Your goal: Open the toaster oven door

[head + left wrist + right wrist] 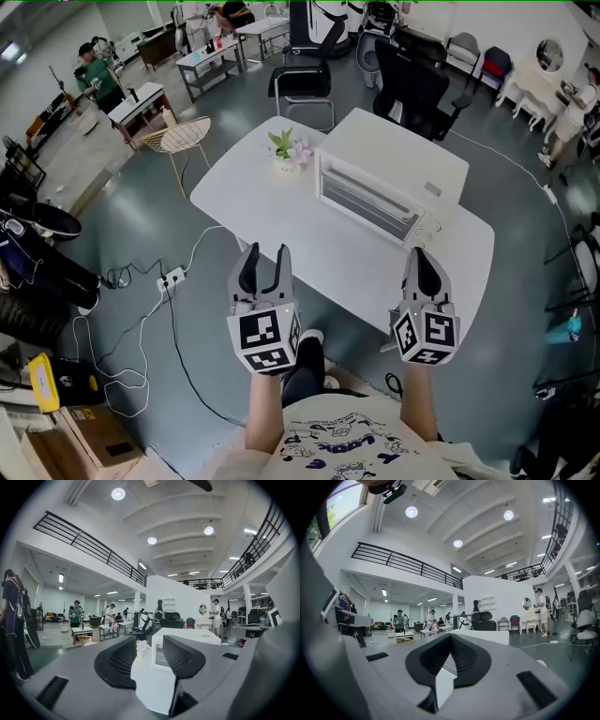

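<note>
Toaster oven (367,199) is sitting shut on the white table (272,220), well beyond both grippers. My left gripper (265,269) is hanging parted and empty, and my right gripper (424,270) is pinched together on nothing. I'm thinking the parted one should hook the door's top edge and pull gently nearward.

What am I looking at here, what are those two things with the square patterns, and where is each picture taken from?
No robot here: a person holds two hand tools with jaws and patterned marker cubes, one per hand. The head view comes from a camera on the person's head, looking down. The other two come from cameras riding on each tool, looking along its jaws. The left gripper has its jaws apart; the right gripper has them together. Both are empty. On the white table stand a toaster oven, its door shut, and a small potted flower.
</note>
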`<state>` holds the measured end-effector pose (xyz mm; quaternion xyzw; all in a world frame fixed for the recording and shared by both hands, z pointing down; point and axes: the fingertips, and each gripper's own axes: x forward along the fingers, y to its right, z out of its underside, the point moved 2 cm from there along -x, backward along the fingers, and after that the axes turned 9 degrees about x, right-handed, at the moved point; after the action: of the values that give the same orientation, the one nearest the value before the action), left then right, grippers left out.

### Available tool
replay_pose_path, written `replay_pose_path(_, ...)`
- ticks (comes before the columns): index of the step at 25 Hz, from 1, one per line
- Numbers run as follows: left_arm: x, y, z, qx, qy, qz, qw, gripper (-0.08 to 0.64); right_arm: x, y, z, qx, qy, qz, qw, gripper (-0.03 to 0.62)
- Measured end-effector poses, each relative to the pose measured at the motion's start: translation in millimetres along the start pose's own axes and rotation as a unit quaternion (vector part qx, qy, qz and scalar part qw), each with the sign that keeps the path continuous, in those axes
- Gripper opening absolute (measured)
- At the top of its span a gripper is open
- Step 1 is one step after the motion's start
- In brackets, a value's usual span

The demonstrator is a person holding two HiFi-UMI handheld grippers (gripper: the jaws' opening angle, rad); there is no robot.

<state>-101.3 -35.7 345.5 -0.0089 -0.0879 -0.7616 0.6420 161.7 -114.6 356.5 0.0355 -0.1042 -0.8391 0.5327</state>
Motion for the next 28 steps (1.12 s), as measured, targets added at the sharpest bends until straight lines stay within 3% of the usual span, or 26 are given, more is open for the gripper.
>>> replay_pose_path(15,172,-22,-18,0.023,0.003,0.072,0.9972,0.181,133,16,-18,-0.002,0.023,0.063,0.998,-0.003)
replay_pose_path(28,261,-15,-5,0.055,-0.013,0.136,0.9891,0.181,184,35,-8,0.005,0.034,0.119,0.992,-0.003)
